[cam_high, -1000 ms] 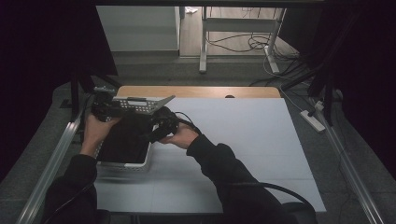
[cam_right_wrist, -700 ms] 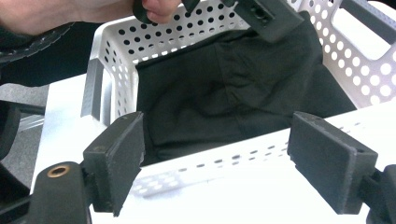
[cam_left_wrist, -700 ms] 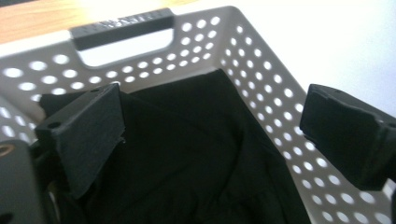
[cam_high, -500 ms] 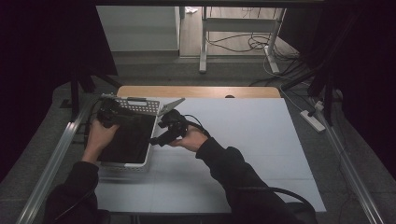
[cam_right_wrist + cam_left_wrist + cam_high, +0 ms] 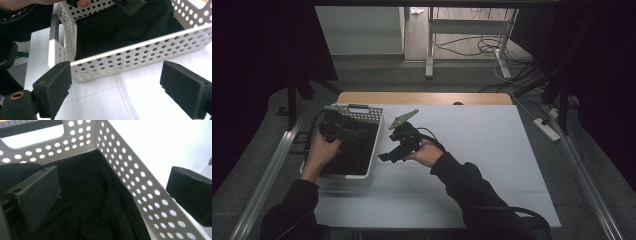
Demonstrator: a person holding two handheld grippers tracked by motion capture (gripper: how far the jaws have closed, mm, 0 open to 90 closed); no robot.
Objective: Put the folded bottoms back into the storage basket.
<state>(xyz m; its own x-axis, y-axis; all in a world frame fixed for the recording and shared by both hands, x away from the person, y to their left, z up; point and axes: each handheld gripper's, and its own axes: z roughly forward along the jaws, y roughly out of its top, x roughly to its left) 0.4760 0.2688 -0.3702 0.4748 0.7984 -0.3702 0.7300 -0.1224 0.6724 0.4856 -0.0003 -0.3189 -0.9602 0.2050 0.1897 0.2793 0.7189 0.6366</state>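
At the table's nine o'clock, the left gripper (image 5: 334,131) hung over the white perforated basket (image 5: 374,142) holding black cloth (image 5: 95,202), jaws wide apart, empty. Toward three o'clock, the right gripper (image 5: 387,155) faced the basket, equally spread, gripping nothing. No writing was legible.

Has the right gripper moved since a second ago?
Yes. The right gripper has pulled back out of the white basket onto the table to its right, jaws open.
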